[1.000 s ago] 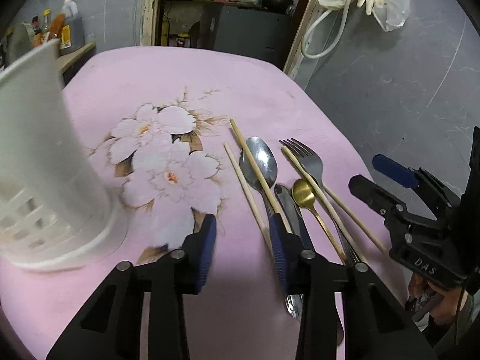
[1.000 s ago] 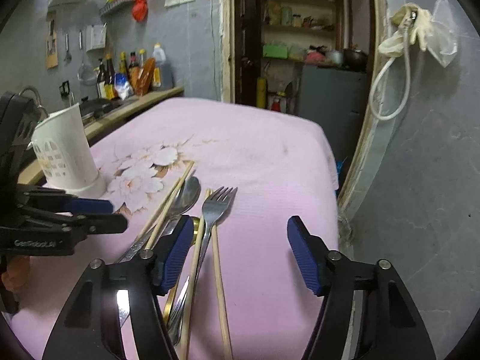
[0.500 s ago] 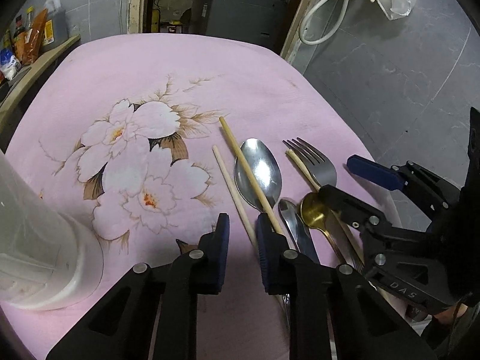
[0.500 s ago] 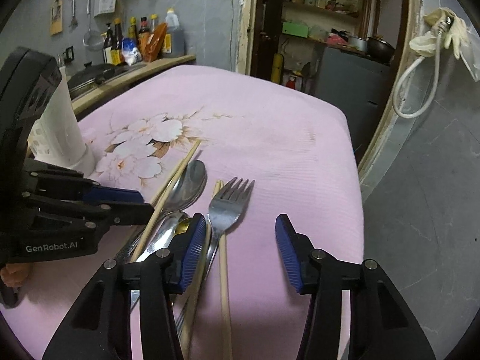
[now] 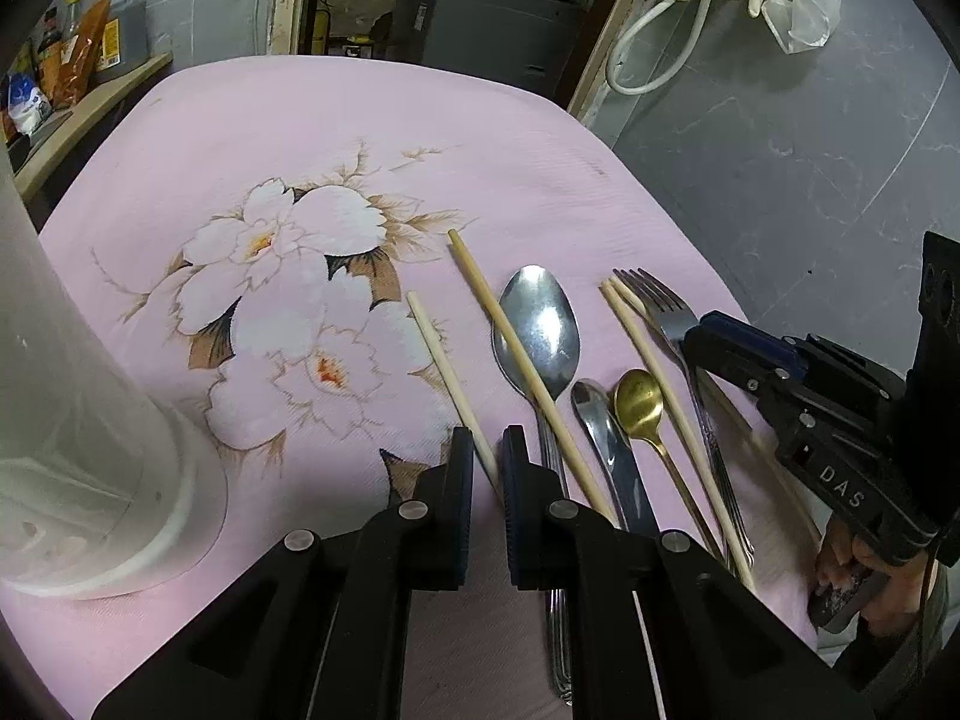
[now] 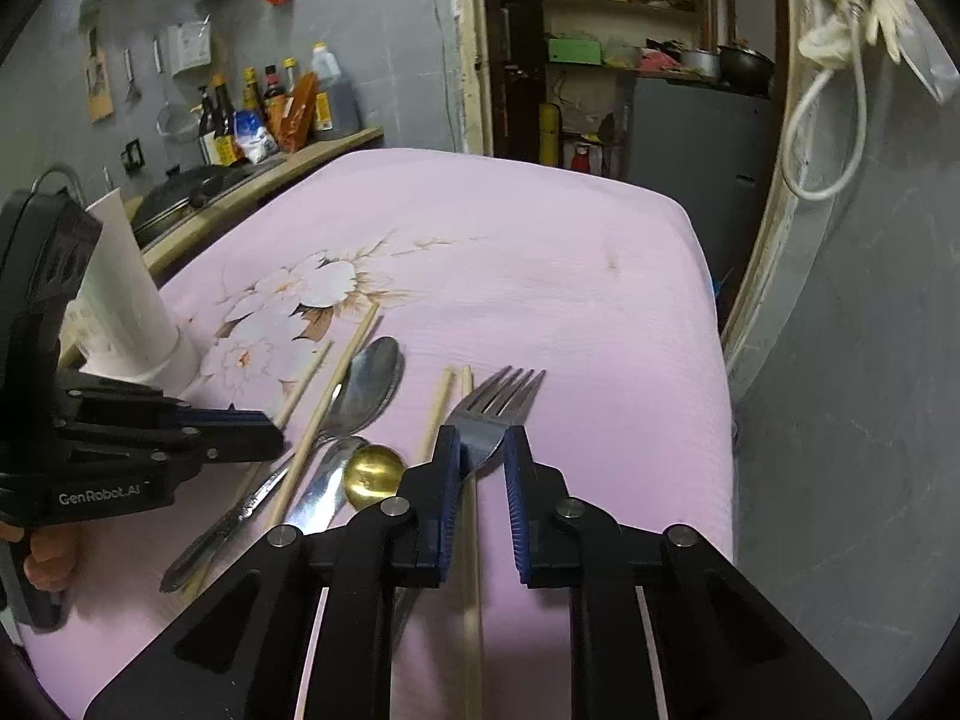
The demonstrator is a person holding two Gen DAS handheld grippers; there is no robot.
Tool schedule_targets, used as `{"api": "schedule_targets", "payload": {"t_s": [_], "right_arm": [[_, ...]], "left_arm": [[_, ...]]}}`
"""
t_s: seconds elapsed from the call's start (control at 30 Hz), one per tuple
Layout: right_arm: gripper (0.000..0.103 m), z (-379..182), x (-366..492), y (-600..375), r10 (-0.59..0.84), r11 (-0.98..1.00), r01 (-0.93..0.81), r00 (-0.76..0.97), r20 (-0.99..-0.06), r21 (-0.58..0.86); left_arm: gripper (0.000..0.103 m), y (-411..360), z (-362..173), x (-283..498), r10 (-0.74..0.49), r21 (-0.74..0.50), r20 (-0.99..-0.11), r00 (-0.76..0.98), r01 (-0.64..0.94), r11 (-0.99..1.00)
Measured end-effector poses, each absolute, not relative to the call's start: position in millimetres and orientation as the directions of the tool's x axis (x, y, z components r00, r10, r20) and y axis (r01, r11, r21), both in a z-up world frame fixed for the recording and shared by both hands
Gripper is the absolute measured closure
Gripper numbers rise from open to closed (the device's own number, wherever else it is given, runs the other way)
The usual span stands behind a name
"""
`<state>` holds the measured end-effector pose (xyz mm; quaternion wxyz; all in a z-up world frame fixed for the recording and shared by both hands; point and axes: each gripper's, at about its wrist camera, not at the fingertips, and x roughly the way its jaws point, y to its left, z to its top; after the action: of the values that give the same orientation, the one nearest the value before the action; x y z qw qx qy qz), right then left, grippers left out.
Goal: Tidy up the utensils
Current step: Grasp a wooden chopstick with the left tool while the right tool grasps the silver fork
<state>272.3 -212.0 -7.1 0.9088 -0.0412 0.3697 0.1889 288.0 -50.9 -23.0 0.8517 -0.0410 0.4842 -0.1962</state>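
While the utensils lie in a row on the pink flowered cloth (image 5: 252, 138) of the desk, the left claw (image 5: 487, 468) is closing on the pale chopstick (image 5: 447, 369) at the row's left end, its jaws almost together. The right claw (image 6: 483, 461) is closing around the fork (image 6: 493, 414), seemingly gripping its neck beside a second chopstick (image 6: 471, 540). A white holder (image 5: 66, 396) stands left of the row.

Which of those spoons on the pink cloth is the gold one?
The small gold spoon, its round brass-coloured bowl lying between the dull steel spoon and a pale chopstick. The big spoon is shiny silver.
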Motion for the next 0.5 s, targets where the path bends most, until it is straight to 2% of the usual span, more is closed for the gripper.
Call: {"api": "schedule_targets", "payload": {"t_s": [0.17, 0.23, 0.37, 0.5], "right_arm": [[0.089, -7, 277, -209, 0.328, 0.921, -0.381, 0.641, -0.694, 0.084], [0.086, -7, 277, -206, 0.317, 0.922, -0.38, 0.642, -0.698, 0.069], [0.076, -9, 272, -194, 0.272, 0.92, -0.391, 0.651, -0.709, -0.006], [0.075, -13, 272, -185, 0.21, 0.916, -0.391, 0.661, -0.72, -0.091]], "left_arm": [[0.094, -55, -21, 295, -0.371, -0.265, -0.818, 0.44, 0.285, 0.921], [0.094, -55, -21, 298, -0.377, -0.275, -0.817, 0.437, 0.281, 0.92], [0.094, -54, -22, 300, -0.386, -0.291, -0.814, 0.433, 0.27, 0.918], [0.094, -54, -21, 298, -0.378, -0.275, -0.814, 0.441, 0.279, 0.92]]}}
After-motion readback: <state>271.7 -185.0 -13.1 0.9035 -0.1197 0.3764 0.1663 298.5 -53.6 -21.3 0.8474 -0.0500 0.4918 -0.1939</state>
